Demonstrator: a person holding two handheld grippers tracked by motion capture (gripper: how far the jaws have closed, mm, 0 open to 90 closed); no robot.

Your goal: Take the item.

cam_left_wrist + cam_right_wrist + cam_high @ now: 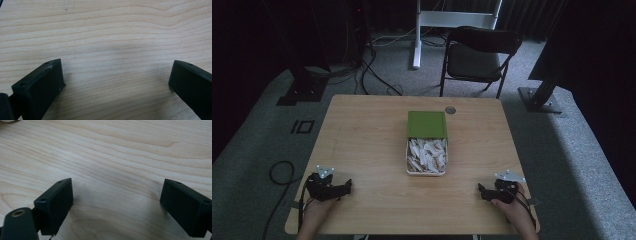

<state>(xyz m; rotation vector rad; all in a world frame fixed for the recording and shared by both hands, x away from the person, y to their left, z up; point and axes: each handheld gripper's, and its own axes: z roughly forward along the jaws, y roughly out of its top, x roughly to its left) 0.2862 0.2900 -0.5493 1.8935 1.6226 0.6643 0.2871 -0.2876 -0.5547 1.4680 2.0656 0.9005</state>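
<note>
A white box [426, 156] filled with pale, chip-like pieces sits in the middle of the wooden table [362, 145]. Its green lid [427, 124] lies just behind it, partly over the far end. My left gripper [348, 187] rests at the near left of the table, held by a hand, pointing right. In the left gripper view this gripper [116, 75] is open, with bare wood between its jaws. My right gripper [481, 190] rests at the near right, pointing left. The right gripper view shows it [117, 192] open over bare wood too.
A small round grommet [450, 110] sits near the table's far edge. Behind the table stand a black folding chair [477, 55] and a white stand [417, 35]. Cables [367, 70] run over the grey carpet at the far left, and one loops by the table's near left corner [279, 172].
</note>
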